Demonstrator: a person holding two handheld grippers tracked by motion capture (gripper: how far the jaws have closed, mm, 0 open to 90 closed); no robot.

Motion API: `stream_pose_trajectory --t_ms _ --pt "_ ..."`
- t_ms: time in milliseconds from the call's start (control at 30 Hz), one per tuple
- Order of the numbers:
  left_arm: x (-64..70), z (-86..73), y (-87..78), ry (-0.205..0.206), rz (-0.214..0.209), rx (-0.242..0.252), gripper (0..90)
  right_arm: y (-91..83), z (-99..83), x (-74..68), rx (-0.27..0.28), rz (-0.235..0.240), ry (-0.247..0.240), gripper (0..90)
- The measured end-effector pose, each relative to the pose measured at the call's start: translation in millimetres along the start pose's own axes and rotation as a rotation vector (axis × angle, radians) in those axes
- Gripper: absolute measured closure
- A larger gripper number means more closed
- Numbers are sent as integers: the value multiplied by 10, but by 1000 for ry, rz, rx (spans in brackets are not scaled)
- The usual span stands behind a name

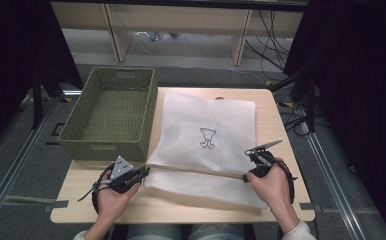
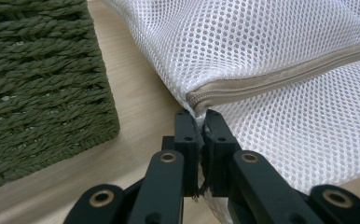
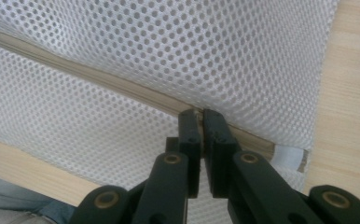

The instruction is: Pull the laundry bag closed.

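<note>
Your left gripper (image 2: 199, 122) and right gripper (image 3: 200, 119) each clench an end of the mesh laundry bag's (image 1: 206, 120) zipper (image 2: 280, 77), stretched crosswise just right of the woven basket (image 1: 112, 112).

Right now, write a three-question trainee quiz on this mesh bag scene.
1. True or false: the left tool is shut on the mesh bag at the end of its zipper.
2. What does the right tool pinch? A) basket rim B) the bag's zipper line C) a cable
3. Which side of the bag does the green woven basket sit on in the high view?

Key: 1 true; 2 B; 3 left.
</note>
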State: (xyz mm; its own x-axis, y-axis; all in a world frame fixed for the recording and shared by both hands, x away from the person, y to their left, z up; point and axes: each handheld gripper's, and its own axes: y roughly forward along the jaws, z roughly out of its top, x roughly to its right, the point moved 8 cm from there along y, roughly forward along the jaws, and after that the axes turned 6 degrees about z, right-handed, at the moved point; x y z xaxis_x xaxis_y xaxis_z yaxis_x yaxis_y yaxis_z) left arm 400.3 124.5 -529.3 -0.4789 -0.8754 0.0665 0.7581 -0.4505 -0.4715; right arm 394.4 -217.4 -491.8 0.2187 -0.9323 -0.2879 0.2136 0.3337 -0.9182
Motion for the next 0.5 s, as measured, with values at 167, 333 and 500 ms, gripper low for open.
stream_pose_trajectory --t_ms 167,333,500 --pt "-3 -2 -4 3 1 -4 846 -15 1 -7 5 6 13 873" --pt "-7 -2 -4 6 0 -4 846 -18 -3 15 1 2 14 872" --pt "-3 -2 -4 6 -1 -4 846 -13 -9 18 5 7 15 873"
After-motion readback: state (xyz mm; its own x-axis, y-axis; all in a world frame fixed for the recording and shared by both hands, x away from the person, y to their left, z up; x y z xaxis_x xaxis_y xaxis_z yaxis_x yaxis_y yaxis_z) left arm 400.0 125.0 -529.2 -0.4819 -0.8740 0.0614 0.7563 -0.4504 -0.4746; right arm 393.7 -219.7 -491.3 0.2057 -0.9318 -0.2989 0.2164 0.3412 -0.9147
